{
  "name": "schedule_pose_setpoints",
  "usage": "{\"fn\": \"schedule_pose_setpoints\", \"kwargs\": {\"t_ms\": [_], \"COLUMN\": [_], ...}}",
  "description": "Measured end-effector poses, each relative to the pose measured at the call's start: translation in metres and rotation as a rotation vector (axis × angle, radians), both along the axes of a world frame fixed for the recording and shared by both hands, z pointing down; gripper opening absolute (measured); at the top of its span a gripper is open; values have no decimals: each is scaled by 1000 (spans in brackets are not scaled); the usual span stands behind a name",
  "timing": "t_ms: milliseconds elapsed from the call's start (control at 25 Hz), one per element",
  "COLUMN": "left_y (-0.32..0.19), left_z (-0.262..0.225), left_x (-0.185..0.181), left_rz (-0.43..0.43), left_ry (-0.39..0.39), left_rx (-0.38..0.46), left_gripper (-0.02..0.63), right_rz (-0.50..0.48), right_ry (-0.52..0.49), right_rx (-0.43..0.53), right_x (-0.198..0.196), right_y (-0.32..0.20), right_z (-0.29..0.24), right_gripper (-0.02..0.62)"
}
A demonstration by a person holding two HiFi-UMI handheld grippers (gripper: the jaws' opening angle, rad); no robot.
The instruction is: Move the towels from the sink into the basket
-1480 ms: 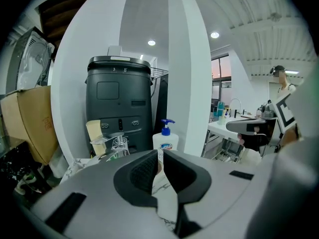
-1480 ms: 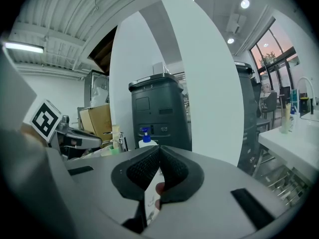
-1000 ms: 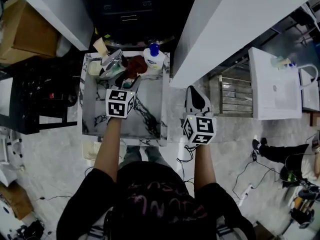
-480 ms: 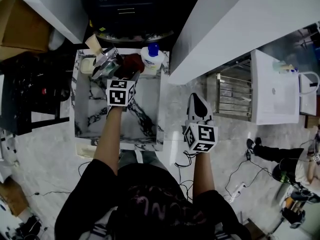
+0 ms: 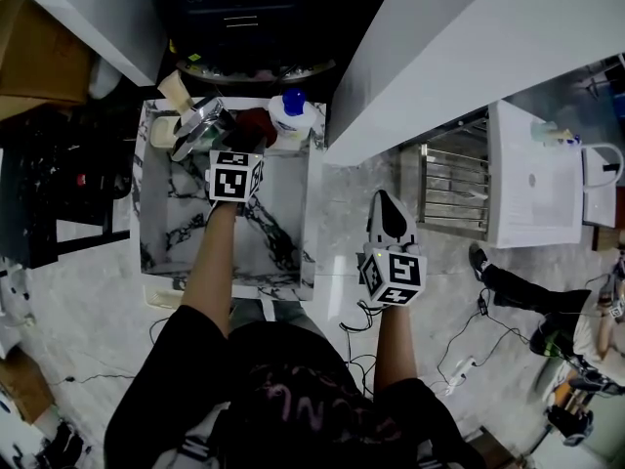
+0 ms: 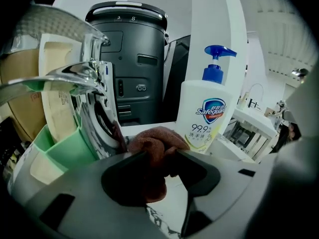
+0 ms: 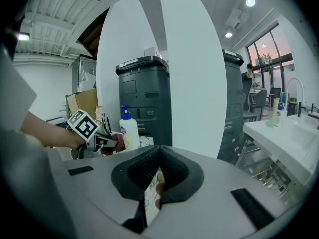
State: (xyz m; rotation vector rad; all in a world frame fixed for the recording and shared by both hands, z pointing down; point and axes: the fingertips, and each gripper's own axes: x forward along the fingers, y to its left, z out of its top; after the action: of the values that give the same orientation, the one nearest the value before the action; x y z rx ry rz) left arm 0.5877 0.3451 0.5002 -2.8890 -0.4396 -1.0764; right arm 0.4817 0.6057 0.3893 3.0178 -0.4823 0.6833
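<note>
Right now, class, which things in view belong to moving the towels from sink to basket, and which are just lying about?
Job: brown towel, pinched in the left gripper, whose jaws have just been closing; marble sink.
Lying about: soap bottle; tap; green holder; grey bin.

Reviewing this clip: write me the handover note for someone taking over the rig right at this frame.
Left gripper: jaws have just been closing and pinch the brown towel at the back edge of the sink, between faucet and soap bottle.
Right gripper: shut, empty, held off to the right of the sink.
Done: no towel moved yet.
Left: lift the towel and carry it to the basket, which I can't make out here.
</note>
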Motion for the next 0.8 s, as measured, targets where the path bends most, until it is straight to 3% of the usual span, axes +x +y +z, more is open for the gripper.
{"fn": "schedule_pose_setpoints", "kwargs": {"t_ms": [120,280,800], "left_y": [-1,-2,-1], "left_z": [-1,-7,-66], "left_x": [-1,-3,-32], "left_rz": [1,1,-6], "left_ry": [0,5,114], "left_rx": [13,22,27], "left_gripper": [124,83,67], "right_rz": [4,7,-12], "right_ry": [0,0,47], "right_rx": [0,8,43], "right_x": [-2,-4,-17], "right_y": [2,4,-5], "right_z": [0,-1,-27], "right_gripper": [15,15,15]}}
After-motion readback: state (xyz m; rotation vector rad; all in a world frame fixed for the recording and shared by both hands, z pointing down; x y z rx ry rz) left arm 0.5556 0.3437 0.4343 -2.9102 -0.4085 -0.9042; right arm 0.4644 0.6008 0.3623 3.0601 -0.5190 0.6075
